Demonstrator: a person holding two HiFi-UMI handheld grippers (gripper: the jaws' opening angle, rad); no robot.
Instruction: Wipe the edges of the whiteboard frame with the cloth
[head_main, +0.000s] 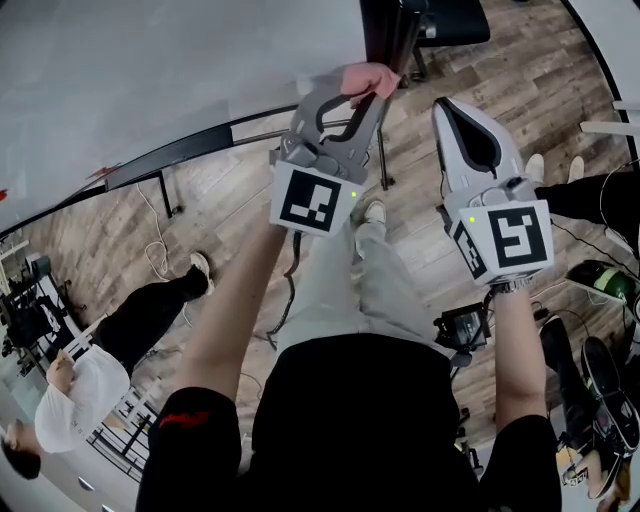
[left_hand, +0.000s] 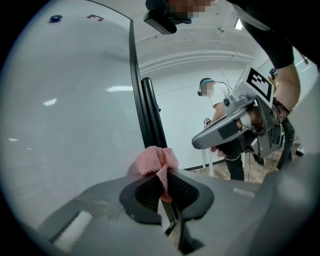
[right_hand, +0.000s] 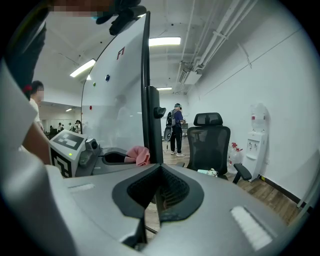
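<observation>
Pink cloth (left_hand: 155, 160) is pinched in the left gripper (left_hand: 163, 175), its wad against the black frame (left_hand: 150, 110). The right gripper (right_hand: 159, 170) is clenched on nothing, just beside. Press the wad flat and slide steadily along the edge, so the jaws don't scrape.

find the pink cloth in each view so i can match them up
head view: pink cloth at top centre, at the tip of the left gripper.
left gripper view: centre, pinched between the jaws, bunched against the black frame edge.
right gripper view: left of centre, low, beside the black frame edge.
shared landmark: the left gripper holding the cloth shows in all three.
</observation>
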